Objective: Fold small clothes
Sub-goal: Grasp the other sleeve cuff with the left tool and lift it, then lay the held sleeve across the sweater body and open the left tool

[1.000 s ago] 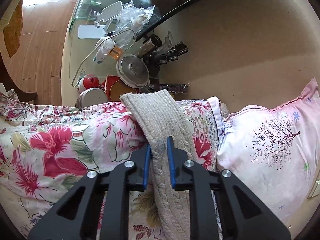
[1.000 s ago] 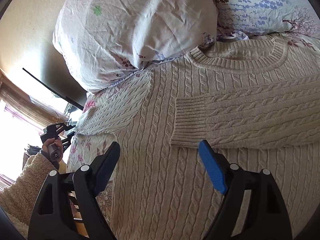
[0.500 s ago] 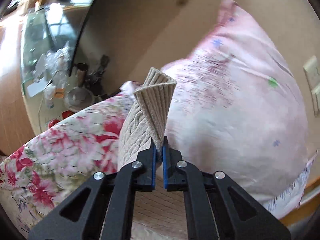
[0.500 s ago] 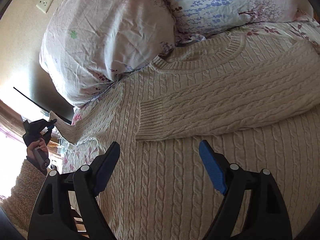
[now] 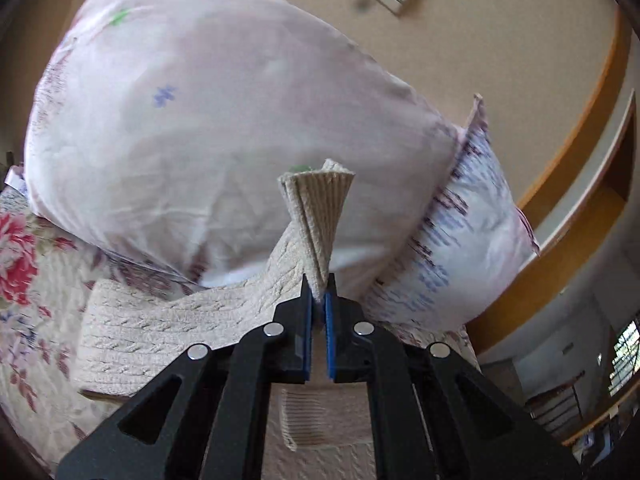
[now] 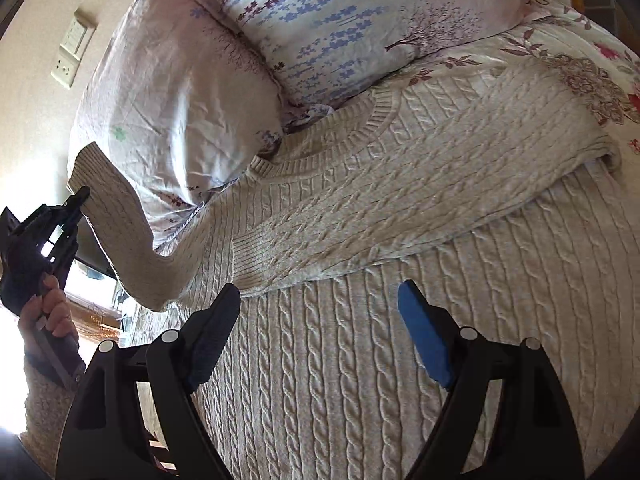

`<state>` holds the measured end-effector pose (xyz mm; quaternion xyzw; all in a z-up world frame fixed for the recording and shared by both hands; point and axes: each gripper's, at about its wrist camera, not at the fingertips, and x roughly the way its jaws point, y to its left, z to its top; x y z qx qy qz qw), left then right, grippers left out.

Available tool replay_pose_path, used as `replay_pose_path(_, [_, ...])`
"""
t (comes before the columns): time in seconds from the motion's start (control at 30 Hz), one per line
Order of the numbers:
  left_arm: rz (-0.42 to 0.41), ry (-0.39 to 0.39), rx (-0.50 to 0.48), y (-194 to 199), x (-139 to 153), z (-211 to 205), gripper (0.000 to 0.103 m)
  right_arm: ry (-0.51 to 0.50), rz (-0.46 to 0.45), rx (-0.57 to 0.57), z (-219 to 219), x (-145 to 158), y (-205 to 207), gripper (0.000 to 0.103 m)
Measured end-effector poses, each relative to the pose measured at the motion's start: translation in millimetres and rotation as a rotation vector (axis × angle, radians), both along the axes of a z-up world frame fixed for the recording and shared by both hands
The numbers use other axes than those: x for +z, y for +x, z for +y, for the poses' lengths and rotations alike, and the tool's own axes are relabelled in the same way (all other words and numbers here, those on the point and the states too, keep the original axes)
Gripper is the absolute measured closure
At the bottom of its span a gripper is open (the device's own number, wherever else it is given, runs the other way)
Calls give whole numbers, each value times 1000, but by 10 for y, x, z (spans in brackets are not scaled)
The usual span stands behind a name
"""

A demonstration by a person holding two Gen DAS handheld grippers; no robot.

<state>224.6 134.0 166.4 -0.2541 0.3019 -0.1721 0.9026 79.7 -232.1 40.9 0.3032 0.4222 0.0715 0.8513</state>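
A cream cable-knit sweater [image 6: 360,360] lies flat on the flowered bedspread, neck toward the pillows. One sleeve [image 6: 400,216] is folded across its chest. My left gripper [image 5: 319,304] is shut on the other sleeve [image 5: 320,216] near its ribbed cuff and holds it raised above the bed; it also shows in the right wrist view [image 6: 78,200] at the left, with the sleeve [image 6: 120,232] hanging from it. My right gripper [image 6: 320,320] is open and empty, hovering over the sweater's body.
Two pale flowered pillows [image 6: 180,80] [image 6: 360,12] lean against the beige wall at the bed's head. A wall switch and socket [image 6: 72,52] sit beside them. The flowered bedspread [image 5: 36,280] extends left. A wooden headboard edge [image 5: 580,152] is at right.
My left gripper closed on the sleeve cuff, lifted it off the bed edge and swung it toward the pillows and sweater. My right gripper stayed open, drifting slightly over the sweater.
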Motion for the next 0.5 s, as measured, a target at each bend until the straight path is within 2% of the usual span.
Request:
replay_pose_path(0.07, [23,-33,-61,11,-90,-355,98,6,-2,-22,-91,-5,-45,20])
replay_pose_path(0.17, [65,-28,-134,-4,-281,-816,98,16,-7,-54,-225,-4,-99,20])
replay_pose_path(0.33, [126,-16,-210,-67,-527,-1263,98,30,-13,-99,-404,-29,-160,20])
replay_pose_path(0.4, [144,17,-239,-89,-625,-1420,98,51,-13,-113,-467,-50,-166,20])
replay_pose_path(0.5, [167,110,-297,-166,-816,-1681,98,85,-15,-133,-563,-77,-162,20])
